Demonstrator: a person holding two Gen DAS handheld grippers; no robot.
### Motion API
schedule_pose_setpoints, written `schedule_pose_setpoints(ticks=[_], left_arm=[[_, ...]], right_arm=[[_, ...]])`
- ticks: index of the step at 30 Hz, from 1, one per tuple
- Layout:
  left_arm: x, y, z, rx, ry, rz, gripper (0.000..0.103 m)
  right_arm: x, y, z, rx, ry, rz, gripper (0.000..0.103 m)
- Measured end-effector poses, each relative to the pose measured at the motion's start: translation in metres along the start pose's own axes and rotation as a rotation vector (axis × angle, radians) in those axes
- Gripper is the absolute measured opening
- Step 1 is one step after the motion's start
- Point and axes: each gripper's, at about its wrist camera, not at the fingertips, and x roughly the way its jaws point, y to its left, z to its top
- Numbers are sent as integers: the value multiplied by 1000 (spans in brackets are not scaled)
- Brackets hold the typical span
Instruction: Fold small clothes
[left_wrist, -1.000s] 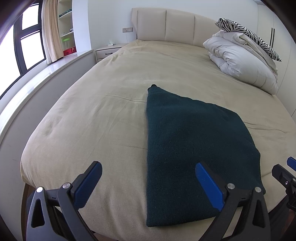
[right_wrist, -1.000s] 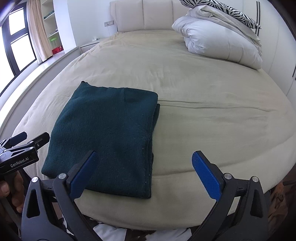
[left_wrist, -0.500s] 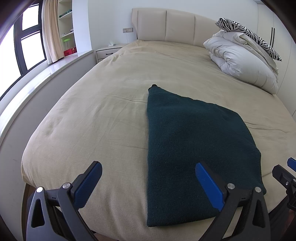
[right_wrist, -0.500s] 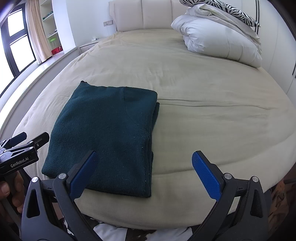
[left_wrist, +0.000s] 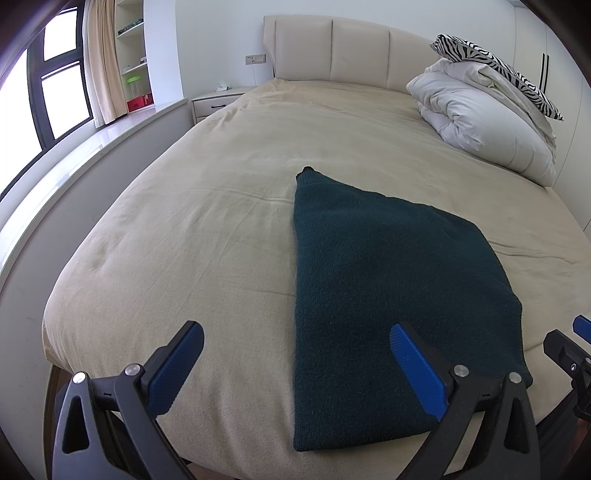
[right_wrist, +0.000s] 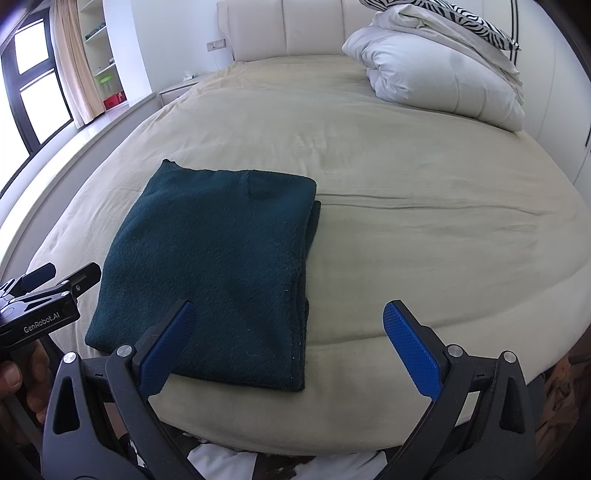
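A dark green knit garment (left_wrist: 384, 295) lies folded flat into a rectangle near the foot of the beige bed (left_wrist: 207, 229); in the right wrist view the garment (right_wrist: 221, 266) shows stacked layers along its right edge. My left gripper (left_wrist: 295, 354) hovers open above the bed's near edge, its right finger over the garment's near corner. My right gripper (right_wrist: 286, 332) is open too, held above the garment's near right corner, touching nothing. The left gripper (right_wrist: 48, 291) also shows at the left of the right wrist view, held by a hand (right_wrist: 18, 380).
A folded white duvet (left_wrist: 484, 122) with a zebra-print pillow (left_wrist: 495, 59) sits at the bed's far right by the headboard (left_wrist: 343, 48). A nightstand (left_wrist: 218, 99), a window ledge (left_wrist: 74, 155) and shelves stand on the left. White cloth (right_wrist: 236, 461) lies on the floor below the bed.
Both grippers have stayed nearly still and open; the views shift only slightly. The garment has not moved.
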Motion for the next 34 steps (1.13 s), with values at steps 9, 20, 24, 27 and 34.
schedule_pose_setpoints(ticks=[9, 20, 24, 27, 34], left_arm=[[0, 0, 0, 0, 0, 0, 103], [0, 1, 0, -2, -1, -1, 103], [0, 3, 0, -3, 2, -3, 103], [0, 2, 0, -2, 2, 1, 103], [3, 4, 0, 6, -4, 7, 103]], right_arm=[[0, 1, -1, 2, 3, 2, 103], [1, 2, -3, 3, 8, 9, 103], [2, 2, -3, 5, 11, 12, 103], [3, 3, -4, 6, 14, 16, 103], [4, 3, -4, 6, 18, 19, 103]])
